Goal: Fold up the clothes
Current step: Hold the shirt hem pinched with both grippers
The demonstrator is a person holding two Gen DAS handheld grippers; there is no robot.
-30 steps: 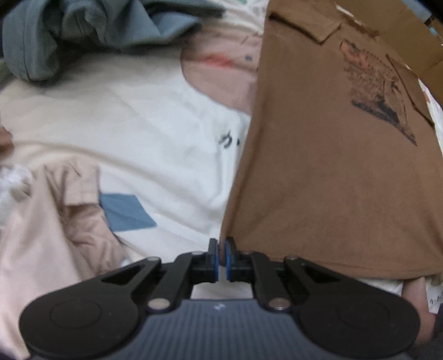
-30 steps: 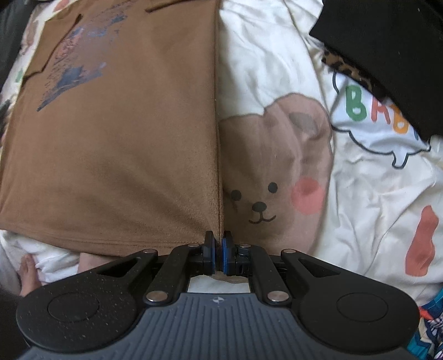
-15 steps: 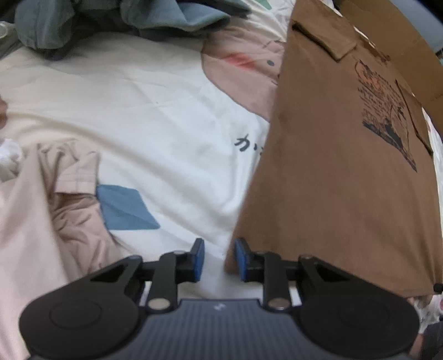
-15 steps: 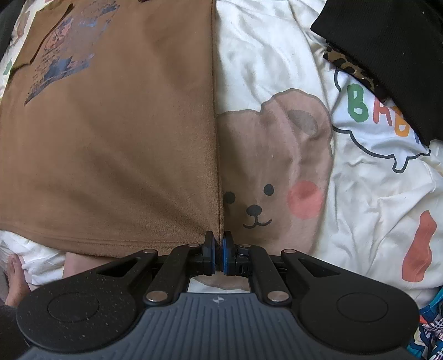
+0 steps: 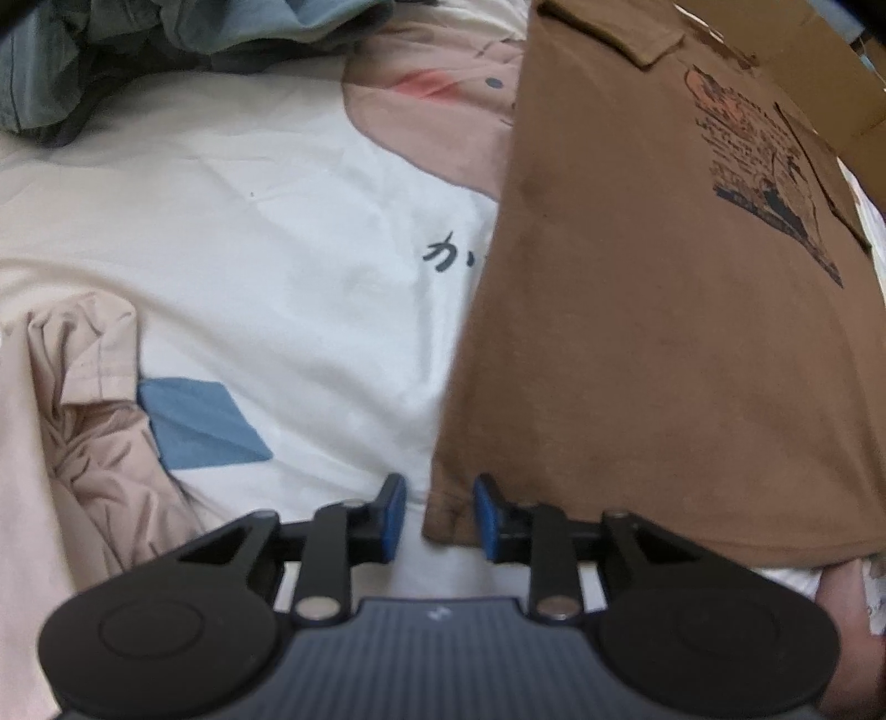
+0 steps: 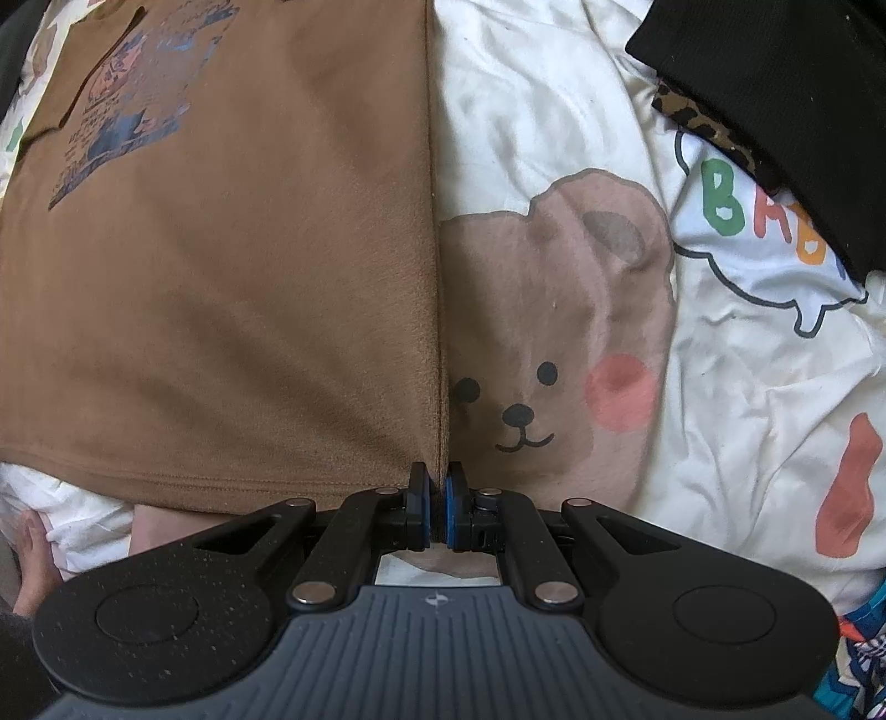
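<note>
A brown T-shirt (image 5: 664, 360) with a dark print lies flat on the bed, its sides folded in to straight edges. My left gripper (image 5: 437, 518) hovers at its near left hem corner. The blue pads stand apart, the corner lies loosely between them, and neither pad presses on it. In the right wrist view the same brown T-shirt (image 6: 221, 304) fills the left half. My right gripper (image 6: 437, 509) is shut on its near right hem corner, where the folded edge runs into the pads.
The bedsheet (image 6: 747, 360) is white with a bear print. A crumpled pink garment (image 5: 55, 443) lies at the left and grey-blue clothes (image 5: 166, 33) at the far left. A black garment (image 6: 775, 83) over leopard-print cloth (image 6: 703, 122) lies far right. Cardboard (image 5: 803, 72) stands behind the shirt.
My left gripper has opened and let go of the shirt's left hem corner, which now lies loose between the pads. The right gripper has stayed shut on its corner.
</note>
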